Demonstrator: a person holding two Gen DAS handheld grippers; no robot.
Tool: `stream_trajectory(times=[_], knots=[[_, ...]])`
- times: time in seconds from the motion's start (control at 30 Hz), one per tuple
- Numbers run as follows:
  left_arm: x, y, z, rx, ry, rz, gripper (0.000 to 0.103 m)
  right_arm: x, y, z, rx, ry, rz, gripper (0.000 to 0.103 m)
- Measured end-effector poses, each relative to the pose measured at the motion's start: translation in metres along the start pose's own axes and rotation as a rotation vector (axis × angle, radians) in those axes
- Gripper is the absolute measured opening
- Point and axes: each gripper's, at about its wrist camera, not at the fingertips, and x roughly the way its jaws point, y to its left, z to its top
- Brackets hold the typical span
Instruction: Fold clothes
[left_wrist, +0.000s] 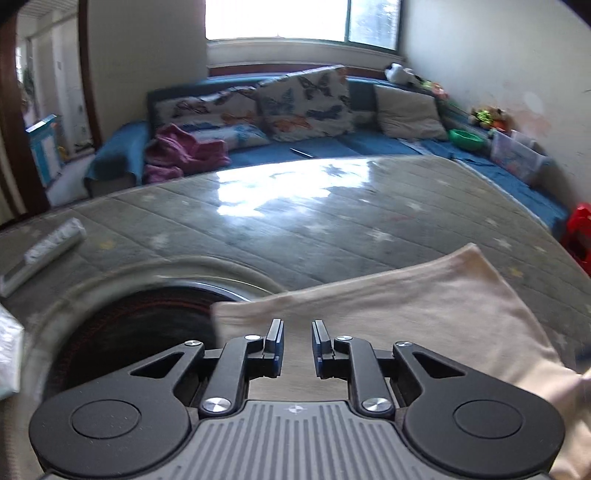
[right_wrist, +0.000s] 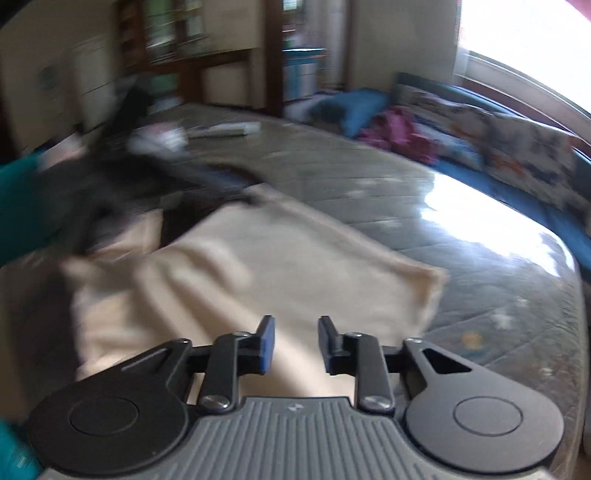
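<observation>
A cream garment (left_wrist: 424, 314) lies flat on the grey star-patterned table (left_wrist: 295, 229). It also shows in the right wrist view (right_wrist: 280, 266), blurred, with its corner pointing right. My left gripper (left_wrist: 297, 334) is open and empty above the garment's near left part. My right gripper (right_wrist: 296, 334) is open and empty above the garment's near edge. Neither holds cloth.
A round dark object with a pale rim (left_wrist: 140, 317) sits left of the garment. A white roll (left_wrist: 48, 251) lies far left. Dark clothes (right_wrist: 122, 184) are piled at the table's left. A blue sofa (left_wrist: 332, 147) with cushions and pink cloth (left_wrist: 181, 151) stands behind.
</observation>
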Motion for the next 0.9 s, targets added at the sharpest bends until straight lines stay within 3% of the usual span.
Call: stream_trajectory(times=[0.1,0.27,0.5,0.57,0.63,0.73,0.9], knots=[[0.009,-0.004,-0.001,-0.002,0.029,-0.016,0.019,-0.005,0.033,-0.007,-0.082,0.026,0.07,0.038],[0.016,-0.003,-0.006,-0.006,0.063,-0.049,0.019,0.004,0.073,-0.016,-0.243,0.058,0.101,0.039],[0.019,0.0,-0.009,-0.018,0.081,-0.061,0.018,0.031,0.091,-0.021,-0.365,0.056,0.08,0.037],[0.019,0.002,-0.009,-0.023,0.083,-0.07,0.019,0.036,0.093,-0.022,-0.372,0.056,0.084,0.027],[0.02,0.004,-0.009,-0.032,0.086,-0.077,0.018,0.038,0.094,-0.023,-0.379,0.05,0.092,0.01],[0.02,0.005,-0.008,-0.03,0.086,-0.08,0.019,0.036,0.093,-0.023,-0.372,0.043,0.115,0.003],[0.021,0.006,-0.008,-0.038,0.079,-0.079,0.018,0.019,0.097,-0.026,-0.384,0.052,0.192,0.002]])
